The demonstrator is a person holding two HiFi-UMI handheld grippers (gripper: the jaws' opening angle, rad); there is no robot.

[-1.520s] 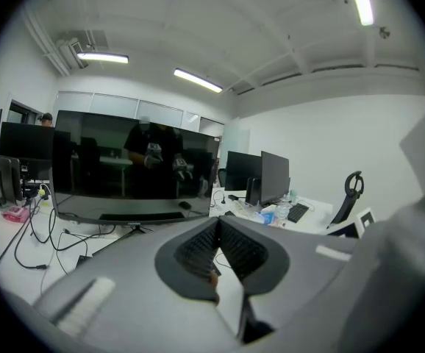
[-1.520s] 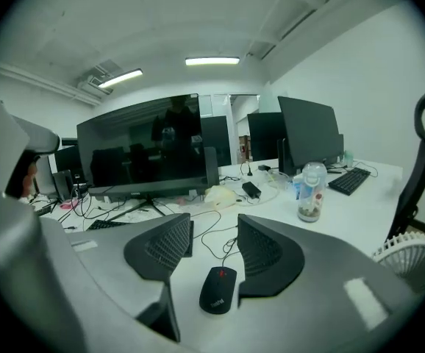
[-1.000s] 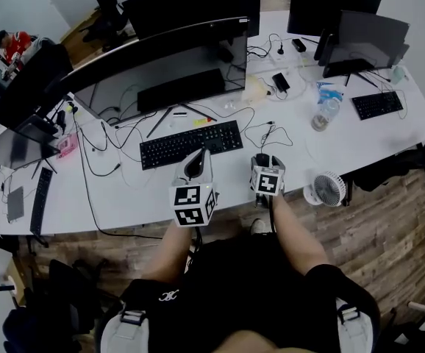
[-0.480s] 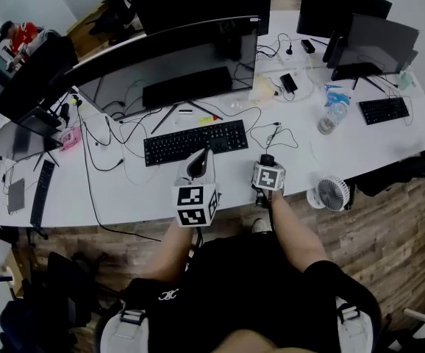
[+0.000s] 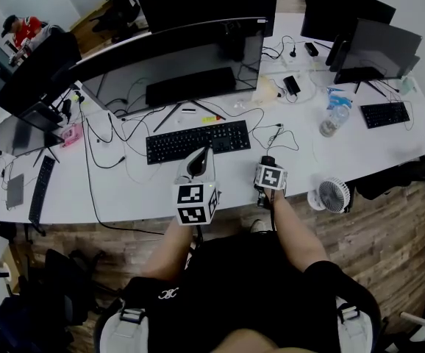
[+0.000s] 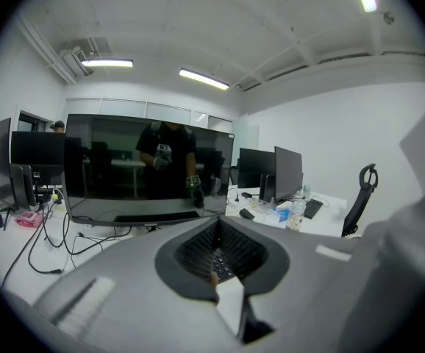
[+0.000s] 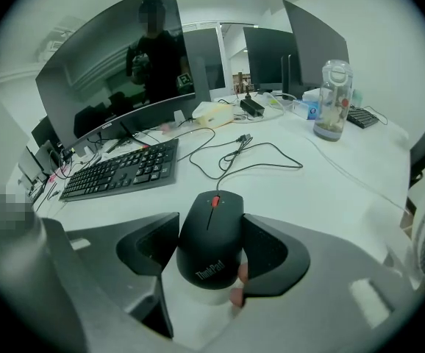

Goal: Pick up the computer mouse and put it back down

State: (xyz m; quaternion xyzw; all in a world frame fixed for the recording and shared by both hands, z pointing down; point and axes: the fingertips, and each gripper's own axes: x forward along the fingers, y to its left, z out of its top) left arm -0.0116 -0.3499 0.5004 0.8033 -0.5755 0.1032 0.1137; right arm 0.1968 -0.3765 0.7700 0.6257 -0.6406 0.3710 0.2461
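Observation:
A black wired computer mouse (image 7: 211, 237) with a red scroll wheel sits between the jaws of my right gripper (image 7: 211, 226), which is shut on its two sides. In the head view that gripper (image 5: 269, 169) is over the white desk's (image 5: 124, 190) near edge, with the mouse (image 5: 268, 160) showing just beyond its marker cube. The mouse cable (image 7: 249, 153) trails away across the desk. My left gripper (image 5: 198, 166) hovers just left of it, shut and holding nothing; in its own view the jaws (image 6: 218, 259) meet with the keyboard seen past them.
A black keyboard (image 5: 198, 140) lies just beyond both grippers, with a wide curved monitor (image 5: 176, 65) behind it. A water bottle (image 5: 331, 120) stands to the right, and a small white fan (image 5: 331, 195) sits at the desk edge right of the right gripper. Loose cables cross the desk.
The head view has shifted a little. Both grippers stay in about the same place, and the right one keeps its hold on the mouse.

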